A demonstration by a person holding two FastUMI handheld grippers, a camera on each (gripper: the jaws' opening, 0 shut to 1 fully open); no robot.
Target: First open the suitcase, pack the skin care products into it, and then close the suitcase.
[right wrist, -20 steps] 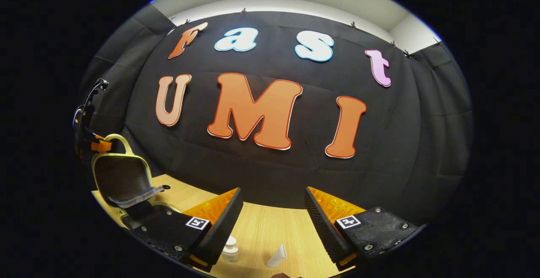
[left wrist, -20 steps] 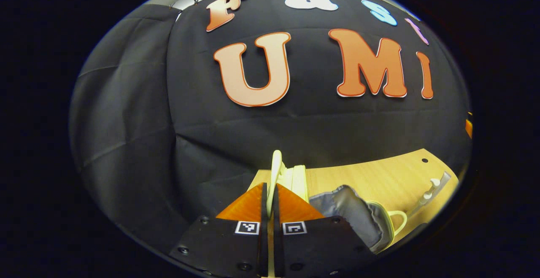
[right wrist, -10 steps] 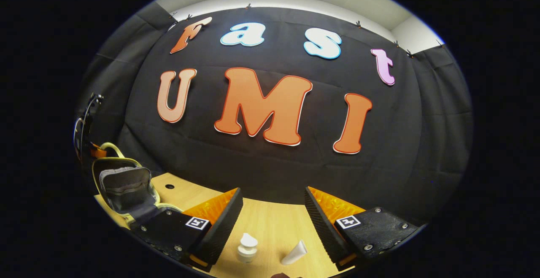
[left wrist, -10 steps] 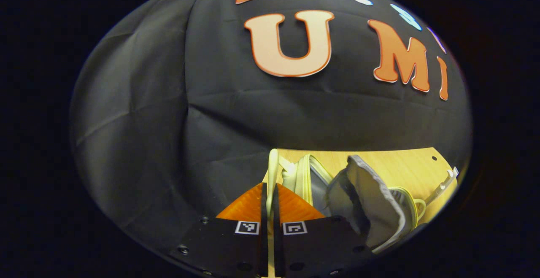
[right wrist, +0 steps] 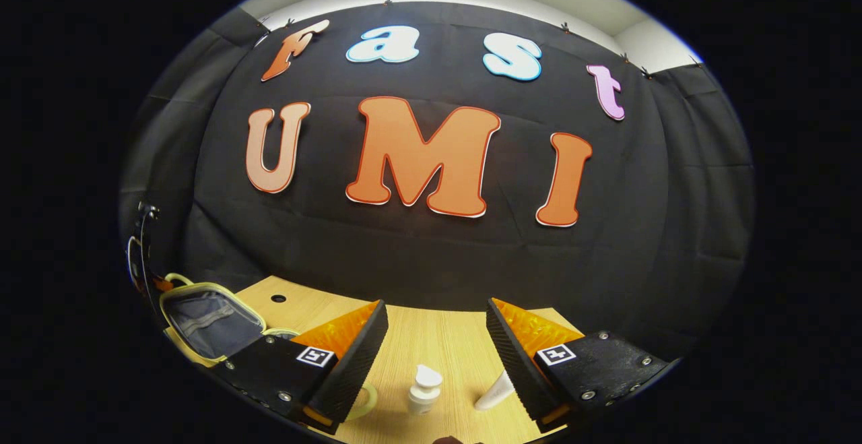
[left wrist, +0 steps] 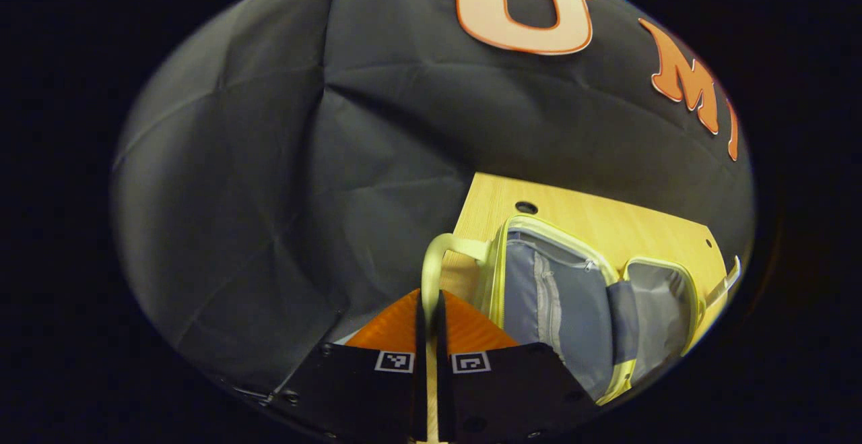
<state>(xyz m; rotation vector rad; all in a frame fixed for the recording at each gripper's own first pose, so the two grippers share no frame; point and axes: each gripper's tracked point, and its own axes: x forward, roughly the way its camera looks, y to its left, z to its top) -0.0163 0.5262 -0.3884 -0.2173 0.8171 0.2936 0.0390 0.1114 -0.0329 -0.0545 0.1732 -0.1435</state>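
Observation:
The pale yellow suitcase (left wrist: 559, 296) lies open on the wooden table (left wrist: 606, 218), with its grey zipped lining facing up in both halves. My left gripper (left wrist: 429, 299) is shut on the suitcase's yellow handle (left wrist: 431, 262) at the lid's outer edge. In the right gripper view the open suitcase (right wrist: 212, 319) sits at far left, and the left gripper (right wrist: 145, 255) is beside it. My right gripper (right wrist: 436, 309) hangs open above the table with nothing between its fingers. Below it stand a small white pump bottle (right wrist: 423, 390) and a white tube (right wrist: 495, 393).
The booth's black cloth wall rises close behind the table (right wrist: 431, 343). Two small round holes (left wrist: 526, 207) sit in the tabletop near the suitcase. A pale yellow loop (right wrist: 363, 400) peeks out beside my right gripper's left finger.
My left gripper, still shut on the handle, has swung the lid down until the suitcase lies open flat. The right gripper has tipped down, so the bottle and tube show more fully.

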